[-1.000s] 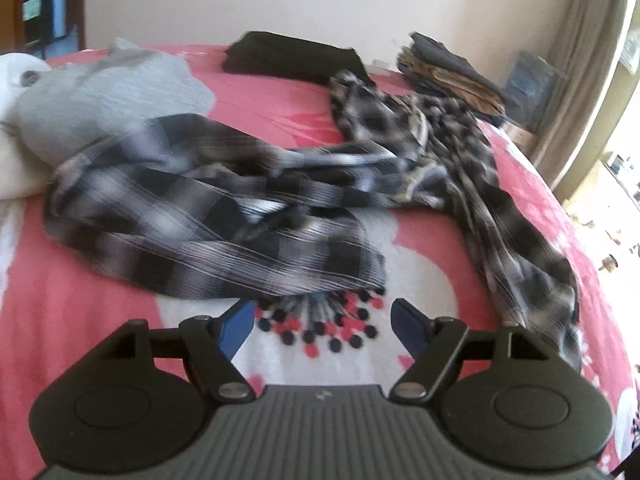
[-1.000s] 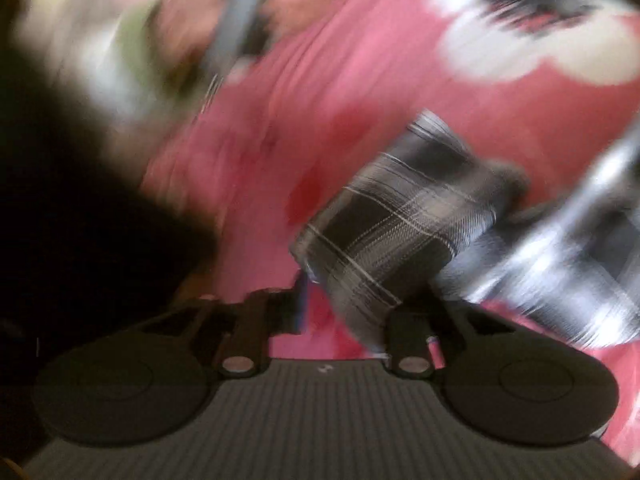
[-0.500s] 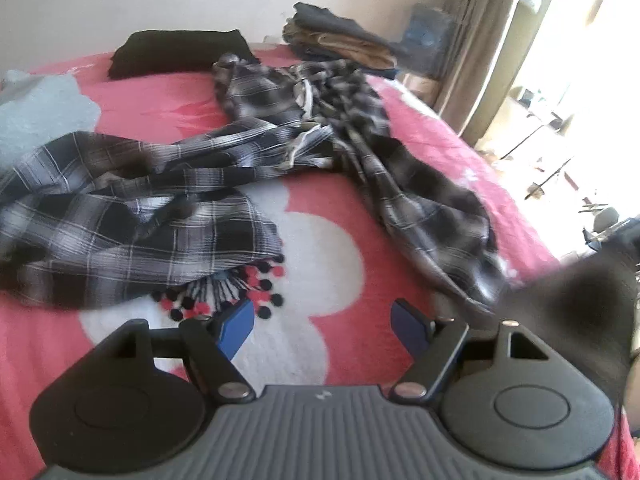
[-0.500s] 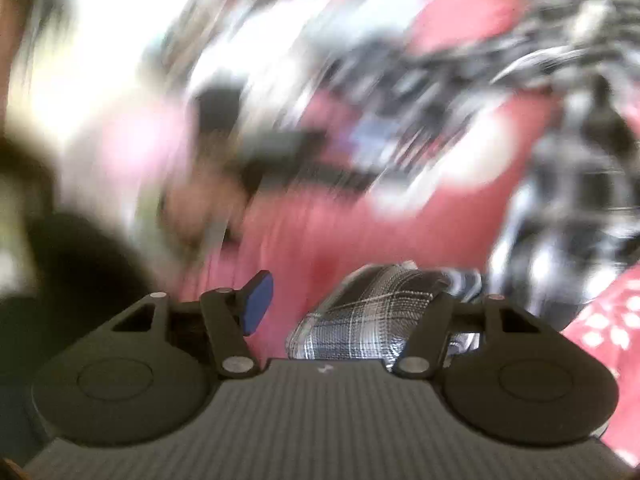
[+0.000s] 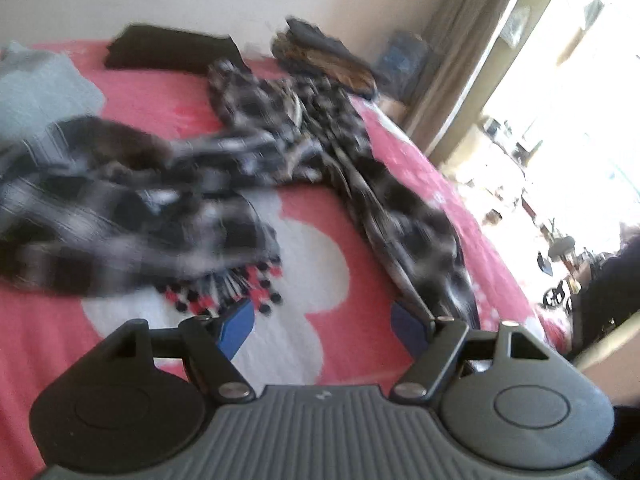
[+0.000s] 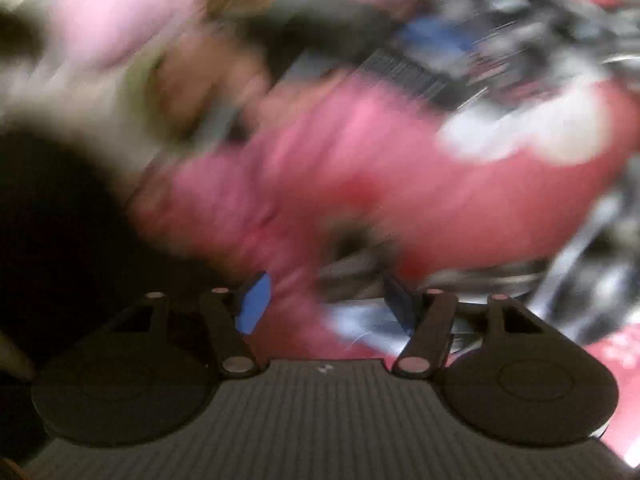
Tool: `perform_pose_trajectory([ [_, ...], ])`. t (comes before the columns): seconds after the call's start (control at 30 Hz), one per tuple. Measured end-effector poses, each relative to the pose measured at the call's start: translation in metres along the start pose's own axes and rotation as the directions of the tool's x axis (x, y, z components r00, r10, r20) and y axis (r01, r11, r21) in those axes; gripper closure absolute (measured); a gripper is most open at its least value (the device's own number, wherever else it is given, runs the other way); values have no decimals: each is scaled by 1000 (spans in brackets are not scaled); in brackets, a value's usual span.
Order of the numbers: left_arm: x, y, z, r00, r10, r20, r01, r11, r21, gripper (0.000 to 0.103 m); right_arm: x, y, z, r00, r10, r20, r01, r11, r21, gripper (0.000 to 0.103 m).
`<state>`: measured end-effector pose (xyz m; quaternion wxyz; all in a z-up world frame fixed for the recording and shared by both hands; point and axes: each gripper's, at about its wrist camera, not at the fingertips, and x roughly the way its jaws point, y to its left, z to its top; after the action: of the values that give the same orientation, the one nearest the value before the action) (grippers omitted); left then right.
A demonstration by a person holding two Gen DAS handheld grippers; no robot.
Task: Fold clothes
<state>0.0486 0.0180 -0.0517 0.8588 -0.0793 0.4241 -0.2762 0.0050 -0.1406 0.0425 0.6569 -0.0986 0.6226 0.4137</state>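
Both grippers, left point(image 5: 324, 326) and right point(image 6: 326, 306), gape; plaid shirt point(image 5: 168, 204) label-less.

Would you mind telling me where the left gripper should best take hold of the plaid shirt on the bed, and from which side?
Probably the long strip of the plaid shirt that trails toward the left gripper. Its near end lies flat on the bedspread, beside the right-hand finger. Come down from above with the open jaws across the narrow strip; the bunched middle is too thick to pinch cleanly.
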Motion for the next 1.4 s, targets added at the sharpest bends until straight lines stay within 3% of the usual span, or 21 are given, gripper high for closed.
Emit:
perform_pose_trajectory([
  [0.1,4,-4,-10,999,19,-38,-19,1000,-5,26,-26,-20,10,982,-123,141,108,988,109,32],
  [0.2,-1,-6,-16,999,32,-39,-32,999,0,26,-53,-48,11,930,-257,262,204,956,212,26],
  [0.3,-4,-4,-10,998,56,-8,-56,998,-5,27,-75,-91,1,841,-434,323,312,877,365,26],
  [0.4,-3,-1,4,996,93,16,-93,995,-29,27,-97,-144,-15,724,-595,349,359,757,546,26],
  [0.47,-2,2,15,994,107,34,-105,993,-53,27,-106,-180,-25,649,-667,367,323,678,661,26],
  [0.5,-1,3,21,992,119,44,-117,992,-56,27,-111,-202,-30,622,-688,374,281,641,714,27],
  [0.57,2,5,34,985,156,68,-152,987,-56,27,-117,-245,-33,597,-702,388,203,601,773,31],
  [0.7,23,16,70,970,231,71,-226,971,-76,27,-121,-325,-22,577,-700,421,121,583,803,43],
  [0.77,36,26,91,962,267,58,-261,960,-98,29,-118,-363,-6,581,-680,447,99,604,791,46],
  [1.03,101,60,178,917,398,-27,-395,899,-186,36,-93,-469,37,659,-513,550,-69,687,723,48],
  [1.23,170,72,225,940,336,-57,-337,891,-304,34,-73,-540,63,699,-366,614,-206,719,664,55],
  [1.3,199,74,237,946,312,-90,-325,893,-311,34,-69,-553,63,696,-320,643,-259,723,640,59],
  [1.4,230,76,244,931,336,-146,-366,873,-324,43,-68,-559,57,690,-243,682,-340,723,602,65],
])
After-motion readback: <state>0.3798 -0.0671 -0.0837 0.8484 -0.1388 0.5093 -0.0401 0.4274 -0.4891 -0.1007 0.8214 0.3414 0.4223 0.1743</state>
